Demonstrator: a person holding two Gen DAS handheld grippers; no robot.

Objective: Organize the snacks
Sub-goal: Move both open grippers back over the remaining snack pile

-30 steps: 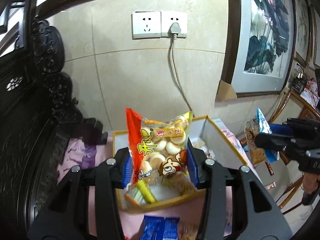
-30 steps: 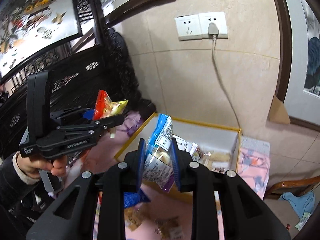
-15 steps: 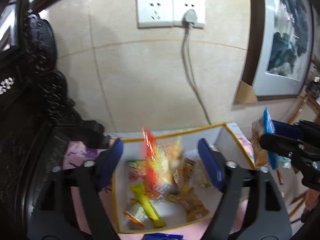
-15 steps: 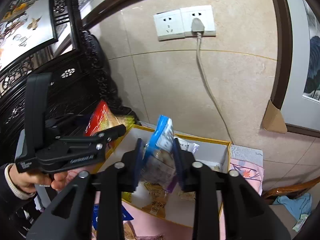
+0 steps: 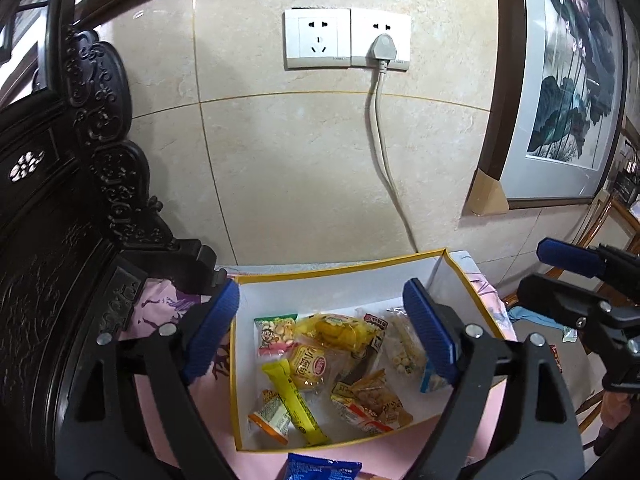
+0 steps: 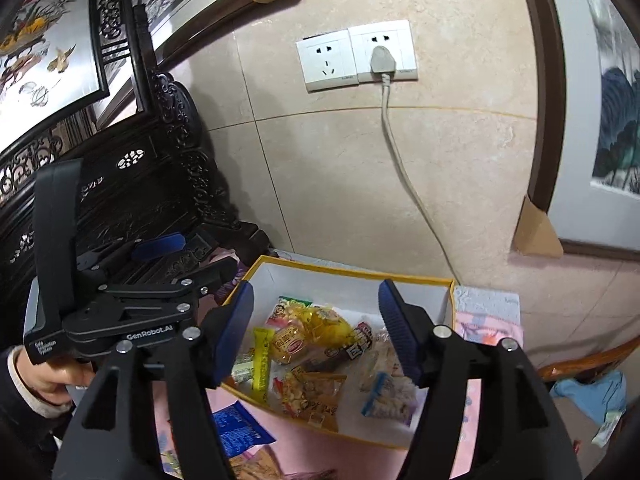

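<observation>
Left wrist view: the left gripper (image 5: 326, 336) is hovering with jaws just opened and empty above the snack box (image 5: 352, 270); a blue snack packet (image 5: 322, 470) is lying below, nearer the camera.

Right wrist view: the right gripper (image 6: 320, 334), jaws just opened and holding nothing, is pointing into the box; the packet (image 6: 236, 432) is lying lower left, outside it.

A pink floral cloth (image 5: 492, 396) covers the counter, where a yellow-rimmed white box (image 5: 340, 272) of snack packets stands against the wall, a blue packet (image 6: 236, 432) lying just before it.
</observation>
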